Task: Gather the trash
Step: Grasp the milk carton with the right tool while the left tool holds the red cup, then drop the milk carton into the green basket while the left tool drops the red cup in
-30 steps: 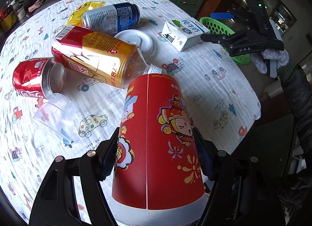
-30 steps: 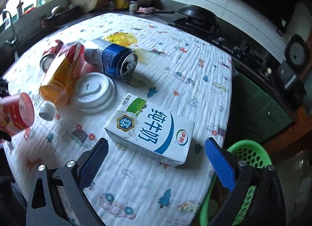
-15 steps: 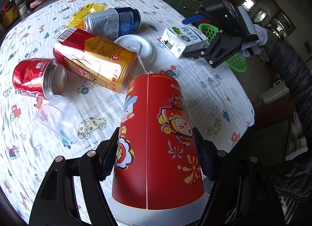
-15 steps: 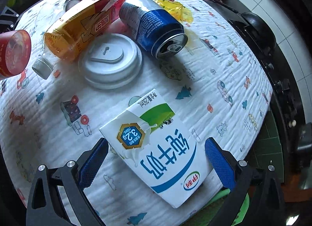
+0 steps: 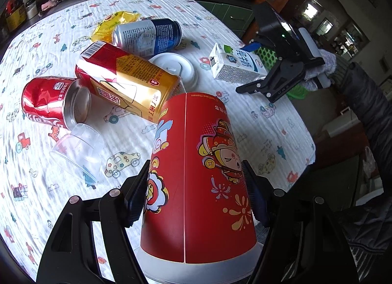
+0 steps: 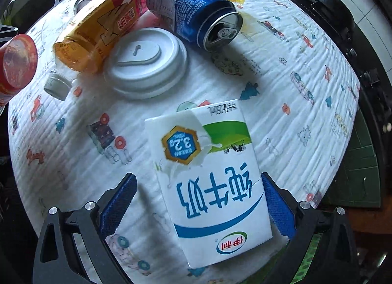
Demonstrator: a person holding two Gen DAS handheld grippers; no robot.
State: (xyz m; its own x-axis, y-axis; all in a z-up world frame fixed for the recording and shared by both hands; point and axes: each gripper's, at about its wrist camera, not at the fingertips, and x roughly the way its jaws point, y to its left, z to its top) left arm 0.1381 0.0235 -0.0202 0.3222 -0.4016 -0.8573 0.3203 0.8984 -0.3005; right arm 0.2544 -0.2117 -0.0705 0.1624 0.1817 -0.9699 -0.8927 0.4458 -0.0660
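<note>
My left gripper [image 5: 196,193] is shut on a red paper cup [image 5: 196,173], held upside down above the table's near edge; the cup also shows in the right wrist view [image 6: 17,63]. My right gripper [image 6: 196,208] is open, its jaws on either side of a white milk carton [image 6: 210,181] that lies flat on the cloth; the right pad is close to the carton, the left stands apart. The carton [image 5: 235,65] and the right gripper [image 5: 274,83] also show in the left wrist view, at the table's right edge.
On the patterned tablecloth [image 5: 36,46] lie a yellow-red bottle [image 5: 127,83], a blue can [image 5: 147,36], a red cola can [image 5: 54,102], a clear plastic cup [image 5: 78,151], a white lid [image 5: 176,68] and a yellow wrapper [image 5: 115,24]. A green basket [image 5: 267,53] stands beyond the table's right edge.
My right gripper has come down over the milk carton, which now lies between its open jaws. My left gripper holds the red cup much as before.
</note>
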